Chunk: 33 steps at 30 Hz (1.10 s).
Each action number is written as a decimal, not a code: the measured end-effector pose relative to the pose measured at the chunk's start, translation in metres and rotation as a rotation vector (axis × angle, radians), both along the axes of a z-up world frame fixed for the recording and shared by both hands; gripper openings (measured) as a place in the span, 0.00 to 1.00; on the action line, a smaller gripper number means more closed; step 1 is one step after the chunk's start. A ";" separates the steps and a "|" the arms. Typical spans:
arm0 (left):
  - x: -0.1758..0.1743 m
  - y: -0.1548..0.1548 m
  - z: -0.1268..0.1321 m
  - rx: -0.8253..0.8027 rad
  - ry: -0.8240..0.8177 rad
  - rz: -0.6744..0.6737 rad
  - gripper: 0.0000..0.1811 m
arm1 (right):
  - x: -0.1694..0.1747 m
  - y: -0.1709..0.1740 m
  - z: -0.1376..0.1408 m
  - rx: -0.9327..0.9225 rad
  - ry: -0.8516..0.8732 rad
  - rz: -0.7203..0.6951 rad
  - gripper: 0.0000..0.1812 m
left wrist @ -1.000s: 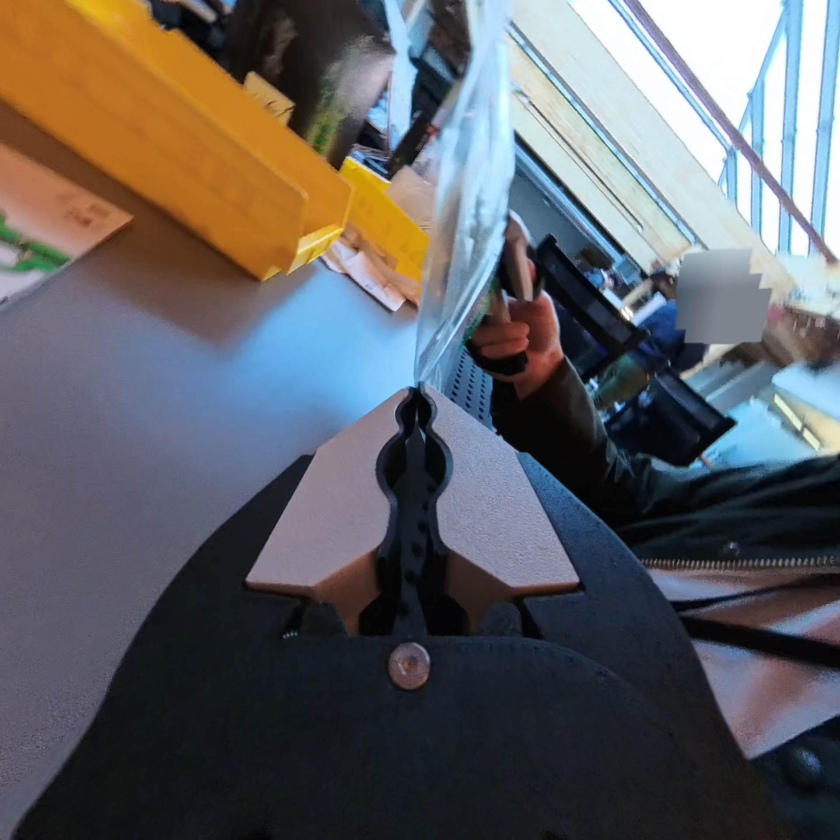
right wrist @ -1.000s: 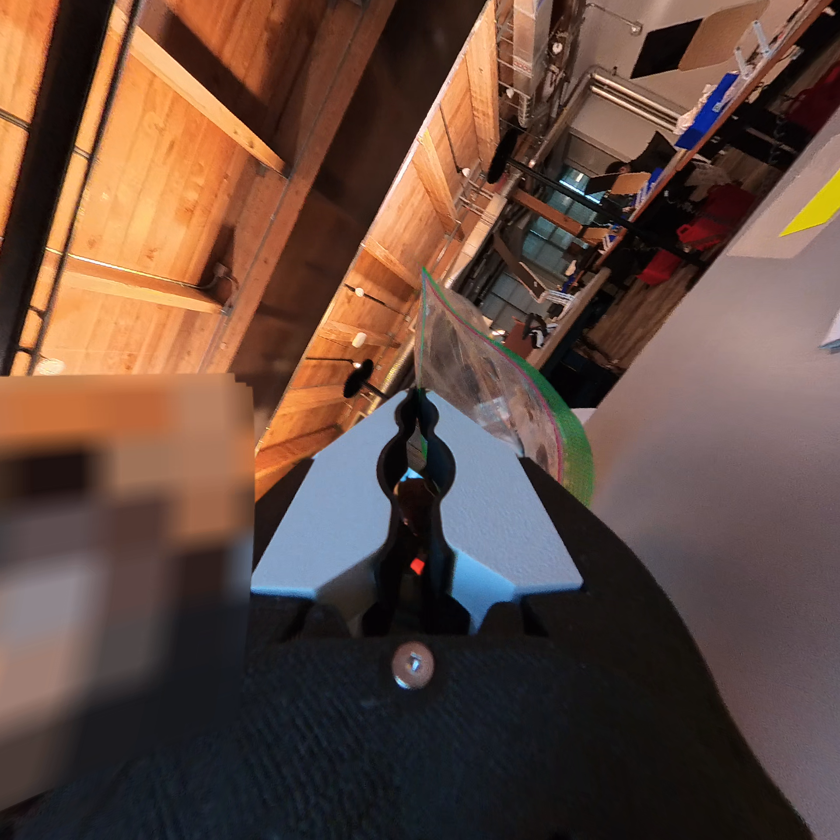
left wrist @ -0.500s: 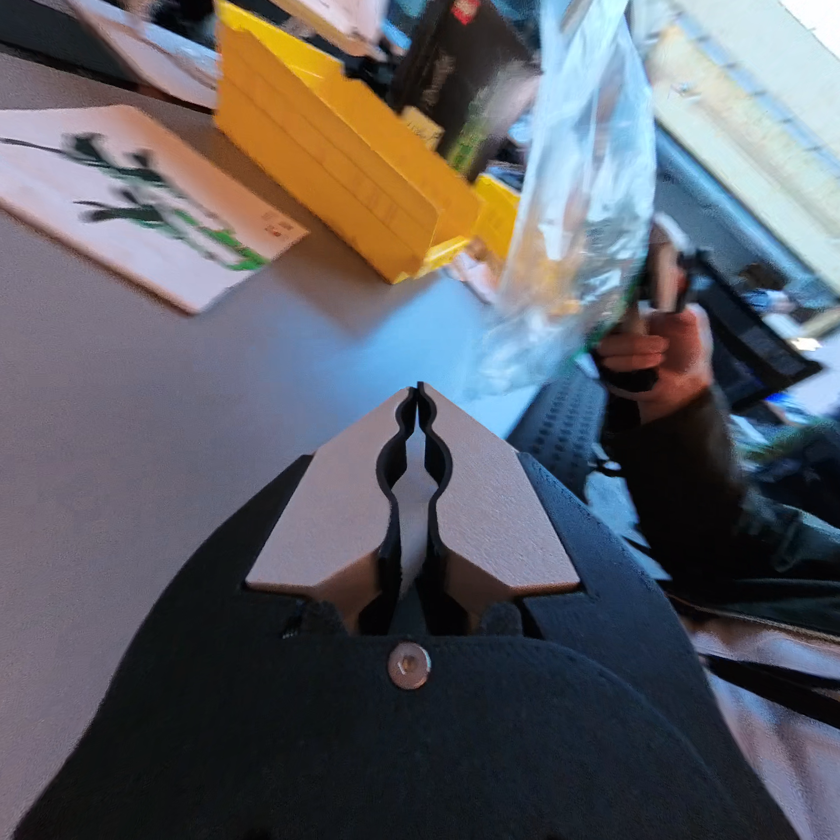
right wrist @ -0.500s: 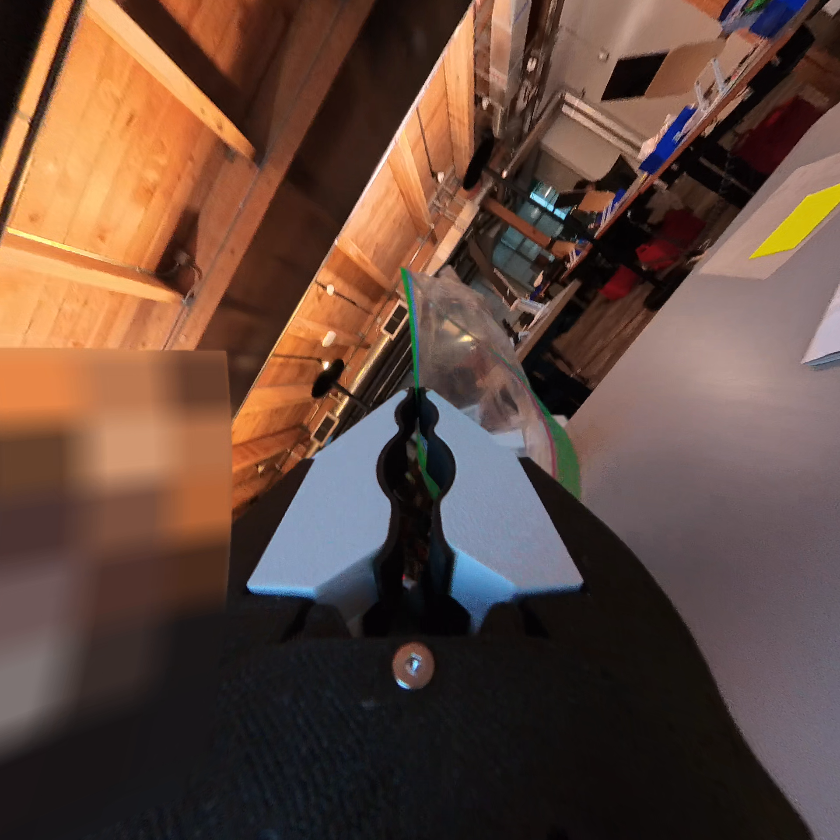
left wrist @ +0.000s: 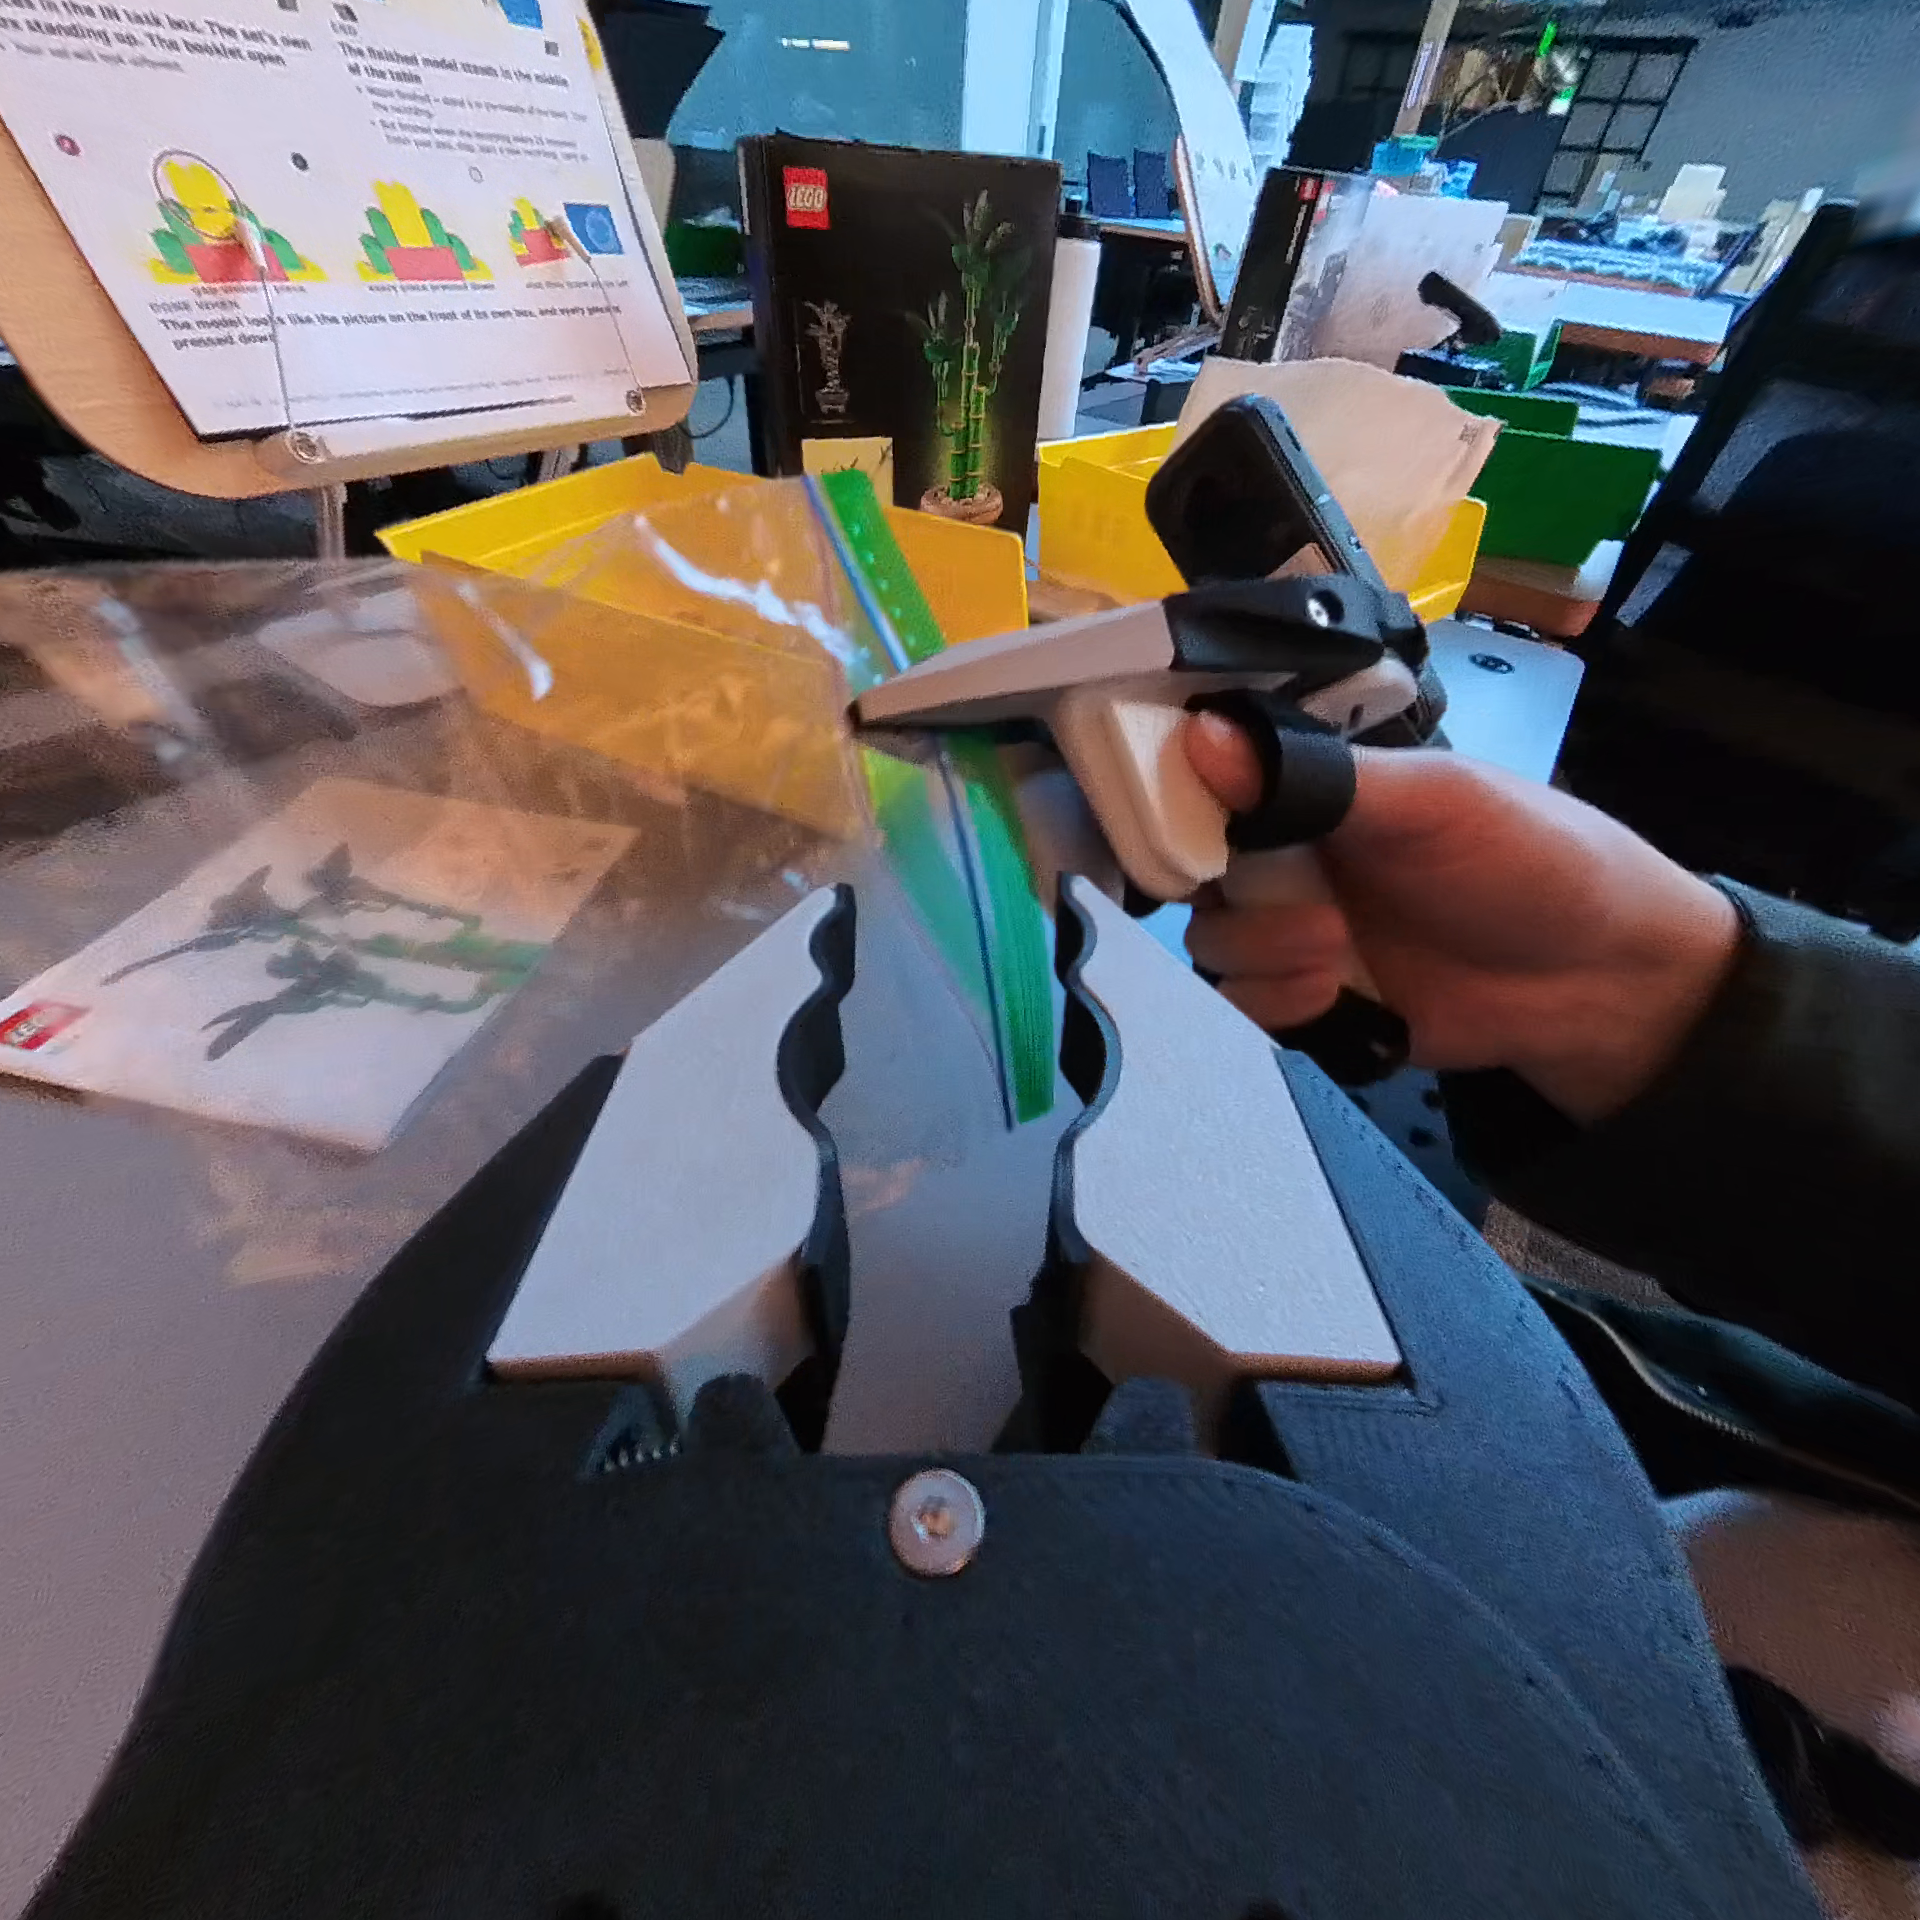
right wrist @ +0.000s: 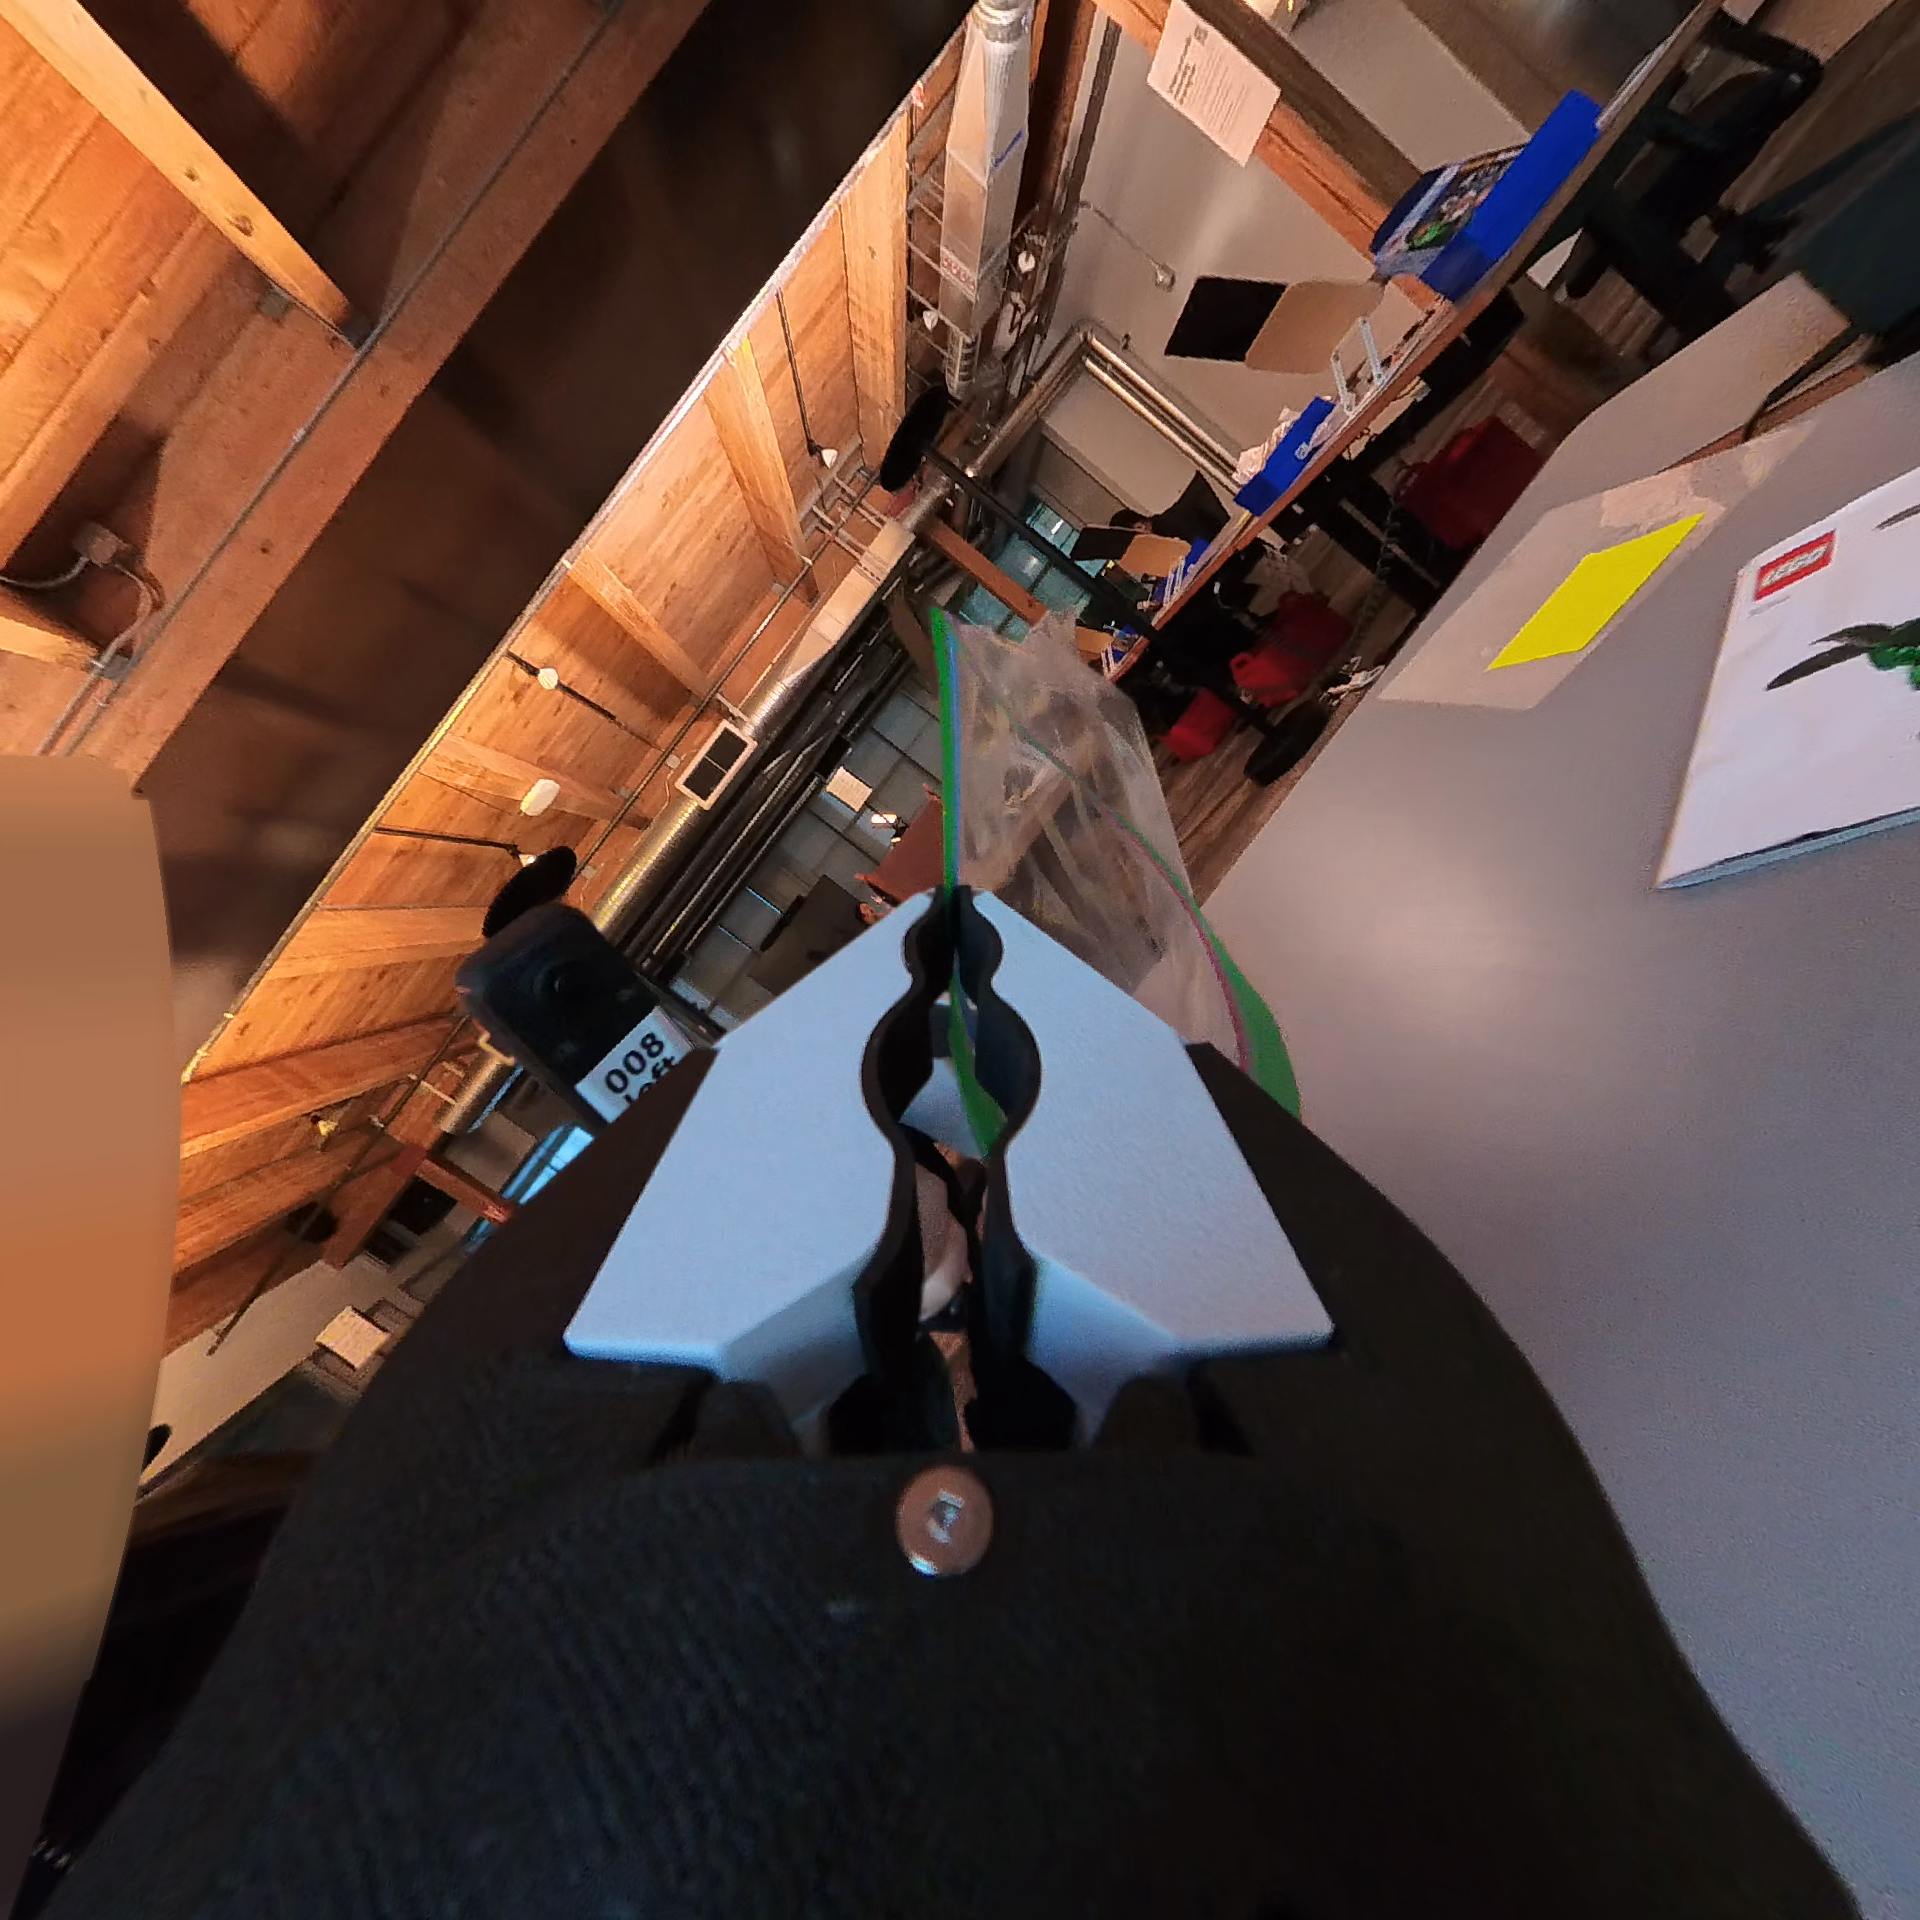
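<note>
A clear zip bag [left wrist: 644, 665] with a green zip strip [left wrist: 977, 914] hangs above the grey table [left wrist: 156, 1455]. My right gripper [left wrist: 862, 715], held by a hand [left wrist: 1475, 914], is shut on the strip's upper part. In the right wrist view the right gripper [right wrist: 954, 899] pinches the green edge, with the bag [right wrist: 1070, 821] hanging beyond it. My left gripper [left wrist: 956, 899] is open. The strip's lower end hangs between its spread jaws; I cannot tell whether it touches them. The bag looks empty in the left wrist view.
A white booklet [left wrist: 291, 966] lies on the table and also shows in the right wrist view [right wrist: 1808, 707]. Yellow bins [left wrist: 1101, 499], a black box [left wrist: 904, 312] and an instruction board [left wrist: 343, 208] stand at the back. A yellow sheet [right wrist: 1590, 592] lies on a board farther off. My left and right fingertips are right by each other.
My left gripper has let go of the bag and opened, and has swung down to face the table. The right gripper has kept its grip on the bag's green edge.
</note>
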<state>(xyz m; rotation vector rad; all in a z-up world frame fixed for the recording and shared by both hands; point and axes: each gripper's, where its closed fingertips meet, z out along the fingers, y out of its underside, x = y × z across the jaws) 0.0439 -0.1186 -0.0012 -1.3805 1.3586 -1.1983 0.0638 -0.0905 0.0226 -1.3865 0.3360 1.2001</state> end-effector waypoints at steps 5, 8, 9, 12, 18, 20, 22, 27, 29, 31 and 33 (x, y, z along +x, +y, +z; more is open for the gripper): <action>0.012 0.005 -0.011 0.049 0.047 0.080 0.25 | -0.013 0.004 0.002 0.015 -0.010 -0.023 0.00; 0.012 0.010 -0.013 0.128 0.066 0.147 0.24 | -0.011 0.008 -0.001 0.017 -0.018 -0.090 0.00; 0.012 0.011 -0.012 0.154 0.066 0.167 0.23 | -0.009 0.009 -0.001 0.025 -0.012 -0.113 0.00; 0.011 0.012 -0.013 0.211 0.073 0.184 0.20 | -0.008 0.010 -0.002 0.034 0.004 -0.133 0.00; 0.008 0.016 -0.030 0.240 0.151 0.181 0.14 | -0.009 0.008 -0.003 0.046 0.119 -0.080 0.00; 0.007 0.016 -0.031 0.250 0.152 0.187 0.13 | -0.010 0.009 -0.006 0.038 0.110 -0.091 0.00; 0.007 0.016 -0.030 0.277 0.151 0.198 0.13 | -0.007 0.009 -0.007 0.036 0.123 -0.114 0.00; 0.012 0.013 -0.028 0.338 0.155 0.216 0.15 | -0.002 0.009 -0.012 0.015 0.246 -0.109 0.00; 0.013 0.016 -0.030 0.377 0.165 0.237 0.13 | -0.001 0.009 -0.015 0.009 0.288 -0.109 0.00; 0.012 0.019 -0.033 0.421 0.188 0.249 0.05 | -0.001 0.009 -0.017 0.002 0.307 -0.101 0.00; 0.010 0.024 -0.035 0.457 0.209 0.268 0.01 | -0.002 0.010 -0.019 -0.009 0.273 -0.098 0.01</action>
